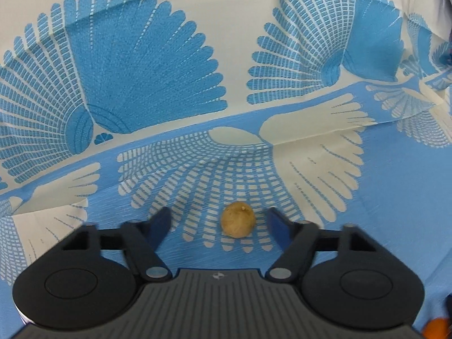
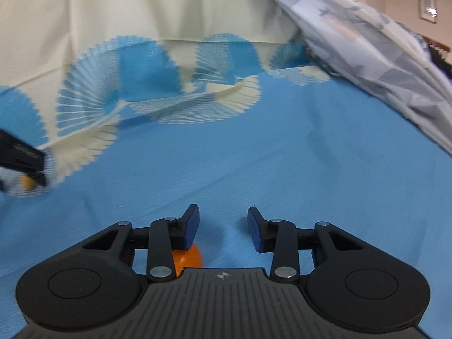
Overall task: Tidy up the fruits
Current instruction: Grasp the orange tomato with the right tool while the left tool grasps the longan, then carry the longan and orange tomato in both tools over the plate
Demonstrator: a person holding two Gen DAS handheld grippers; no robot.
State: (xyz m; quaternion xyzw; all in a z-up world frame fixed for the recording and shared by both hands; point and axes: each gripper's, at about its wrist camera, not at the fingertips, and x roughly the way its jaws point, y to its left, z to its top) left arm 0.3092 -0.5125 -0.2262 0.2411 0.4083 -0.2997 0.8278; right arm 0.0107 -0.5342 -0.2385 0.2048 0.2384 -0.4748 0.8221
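Note:
A small brown round fruit (image 1: 238, 219) lies on the blue and cream patterned cloth (image 1: 141, 84). It sits between the fingers of my left gripper (image 1: 217, 221), nearer the right finger (image 1: 275, 223), and neither pad touches it. That gripper is open. In the right wrist view an orange fruit (image 2: 189, 258) rests on the cloth (image 2: 282, 155), low under the left finger (image 2: 191, 226) and partly hidden by the gripper body. My right gripper (image 2: 223, 226) has its jaws apart with only cloth between the fingertips. The left gripper (image 2: 19, 155) and the brown fruit (image 2: 26, 182) show at that view's far left.
A crumpled pale grey-blue fabric (image 2: 381, 56) rises along the right side of the cloth. Beyond it is a wall with a framed picture (image 2: 427, 4). An orange shape (image 1: 436, 329) peeks in at the left wrist view's bottom right corner. The cloth has folds and ridges.

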